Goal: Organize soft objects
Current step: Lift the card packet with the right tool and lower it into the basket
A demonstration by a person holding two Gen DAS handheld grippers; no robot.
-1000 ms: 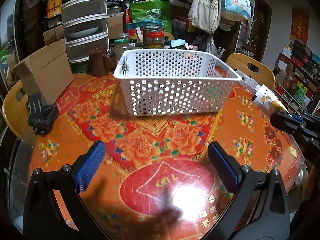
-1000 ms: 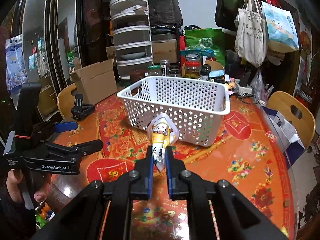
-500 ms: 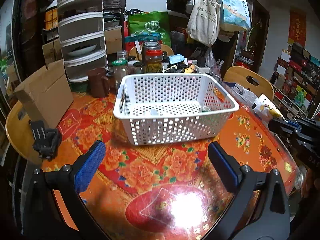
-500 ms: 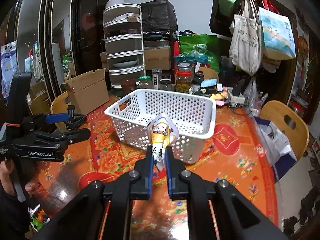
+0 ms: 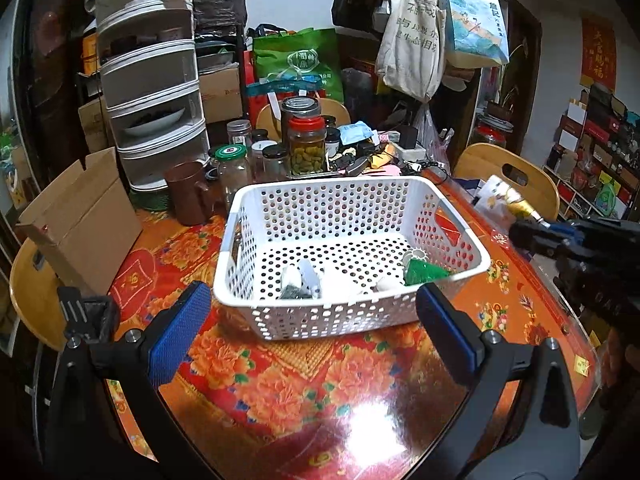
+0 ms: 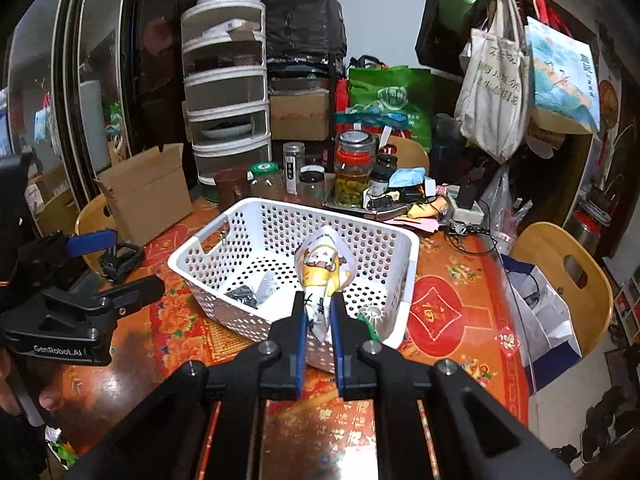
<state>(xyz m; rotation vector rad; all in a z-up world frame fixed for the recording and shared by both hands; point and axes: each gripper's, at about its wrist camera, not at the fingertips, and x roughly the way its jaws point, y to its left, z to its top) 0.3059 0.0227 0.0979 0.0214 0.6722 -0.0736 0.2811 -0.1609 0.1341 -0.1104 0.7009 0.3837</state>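
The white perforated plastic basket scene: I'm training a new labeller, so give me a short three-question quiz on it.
1. True or false: the left gripper holds something.
2. What does the right gripper grip? A) a glass jar B) a yellow-and-white cartoon-printed soft pouch C) a cardboard box
3. Fill in: the green soft item lies inside the white perforated plastic ____.

Key: 1 false; 2 B; 3 basket.
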